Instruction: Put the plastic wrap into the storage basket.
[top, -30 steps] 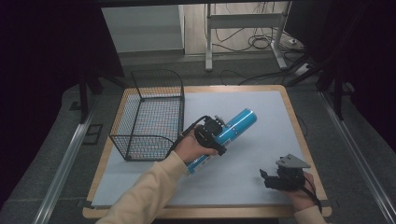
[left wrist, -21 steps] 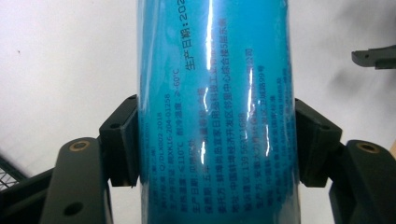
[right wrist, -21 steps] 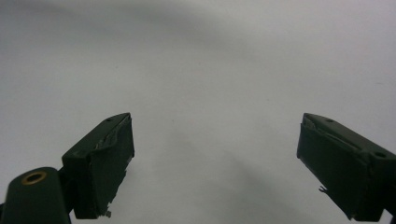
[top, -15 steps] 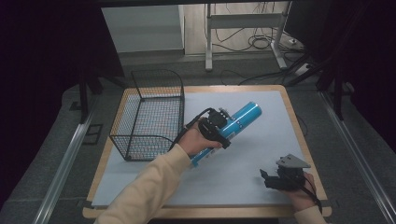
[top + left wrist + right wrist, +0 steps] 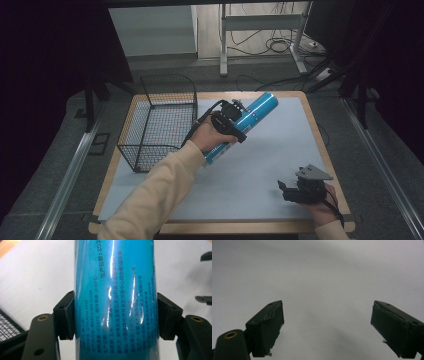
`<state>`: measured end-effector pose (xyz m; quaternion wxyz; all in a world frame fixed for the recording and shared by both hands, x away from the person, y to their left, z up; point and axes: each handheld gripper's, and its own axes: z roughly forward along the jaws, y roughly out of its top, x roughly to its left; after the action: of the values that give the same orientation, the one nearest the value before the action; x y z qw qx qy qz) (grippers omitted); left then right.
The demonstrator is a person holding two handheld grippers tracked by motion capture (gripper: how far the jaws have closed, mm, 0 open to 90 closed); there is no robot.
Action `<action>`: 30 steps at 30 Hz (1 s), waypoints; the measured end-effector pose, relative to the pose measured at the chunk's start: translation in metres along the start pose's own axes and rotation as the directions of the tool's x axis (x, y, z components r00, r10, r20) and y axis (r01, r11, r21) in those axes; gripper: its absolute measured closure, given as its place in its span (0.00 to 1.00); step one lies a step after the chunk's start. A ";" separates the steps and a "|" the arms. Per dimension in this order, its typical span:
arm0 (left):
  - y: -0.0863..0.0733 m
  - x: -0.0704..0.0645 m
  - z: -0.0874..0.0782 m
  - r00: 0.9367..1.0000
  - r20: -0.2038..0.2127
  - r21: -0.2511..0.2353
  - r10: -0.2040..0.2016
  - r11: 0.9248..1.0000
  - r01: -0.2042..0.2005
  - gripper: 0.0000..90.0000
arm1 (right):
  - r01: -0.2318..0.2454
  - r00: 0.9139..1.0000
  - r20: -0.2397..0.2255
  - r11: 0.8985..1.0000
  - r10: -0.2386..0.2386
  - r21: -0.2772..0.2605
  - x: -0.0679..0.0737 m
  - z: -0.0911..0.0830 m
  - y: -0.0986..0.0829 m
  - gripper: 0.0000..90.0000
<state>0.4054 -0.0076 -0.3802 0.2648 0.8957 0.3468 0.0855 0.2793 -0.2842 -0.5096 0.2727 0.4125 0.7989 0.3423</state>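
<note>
Left gripper [image 5: 115, 317] pinches a blue printed cylinder [image 5: 115, 290] across its middle, one pad on each side, holding it tilted over the table [image 5: 270, 150], seemingly off the surface, just right of the wire basket [image 5: 160, 120]. Right gripper [image 5: 327, 322] rests near the table's front right corner, jaws spread wide.

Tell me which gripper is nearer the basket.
Left. The left gripper, shut on the blue can, is just beside the basket; the right gripper sits far off by the table's near edge.
</note>
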 end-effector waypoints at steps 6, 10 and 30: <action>0.004 0.008 -0.003 1.000 -0.009 -0.009 -0.005 1.000 0.004 0.35 | -0.004 1.000 0.005 1.000 0.004 0.011 -0.001 0.001 -0.001 0.13; 0.006 0.013 -0.005 1.000 -0.015 -0.011 -0.011 1.000 0.010 0.35 | -0.002 1.000 0.005 1.000 0.002 0.010 -0.001 0.001 0.000 0.13; 0.015 0.041 -0.027 0.997 -0.080 -0.058 -0.021 0.998 0.016 0.35 | -0.005 1.000 0.010 1.000 0.004 0.012 -0.002 0.001 0.000 0.14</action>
<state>0.4351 0.0216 -0.3503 0.2771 0.8803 0.3628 0.1291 0.2811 -0.2857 -0.5104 0.2732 0.4176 0.7988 0.3360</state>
